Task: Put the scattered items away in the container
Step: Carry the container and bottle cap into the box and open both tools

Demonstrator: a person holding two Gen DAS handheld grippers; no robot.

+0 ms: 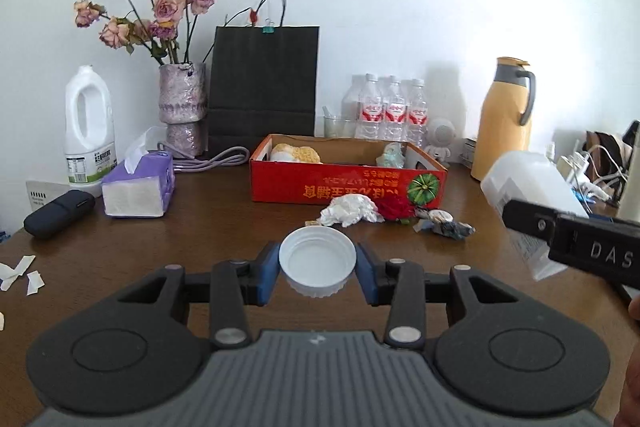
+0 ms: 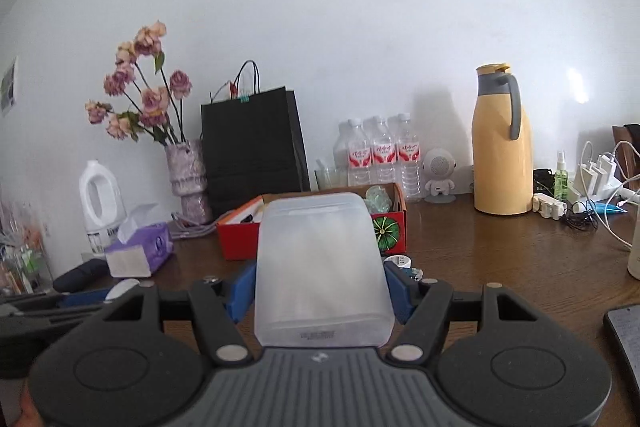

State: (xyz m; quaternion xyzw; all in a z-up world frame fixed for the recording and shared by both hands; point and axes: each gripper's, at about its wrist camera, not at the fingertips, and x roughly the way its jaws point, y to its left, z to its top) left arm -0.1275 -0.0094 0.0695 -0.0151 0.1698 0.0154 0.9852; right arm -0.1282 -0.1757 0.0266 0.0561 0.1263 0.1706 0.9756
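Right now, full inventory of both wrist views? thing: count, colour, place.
cap: 1, white, in left claw
plastic jug: 1, translucent white, in right claw
box: 1, red, table centre, some items inside
crumpled tissue: 1, white, in front of box
wrappers: several, mixed, right of tissue
tissue pack: 1, purple, left
milk jug: 1, white, far left
vase of dried roses: 1, pink, back
paper bag: 1, black, back
water bottles: 3 or more, clear, back
thermos: 1, yellow, right
left claw: 1, black with blue pads, shut on cap
right claw: 1, same, shut on jug
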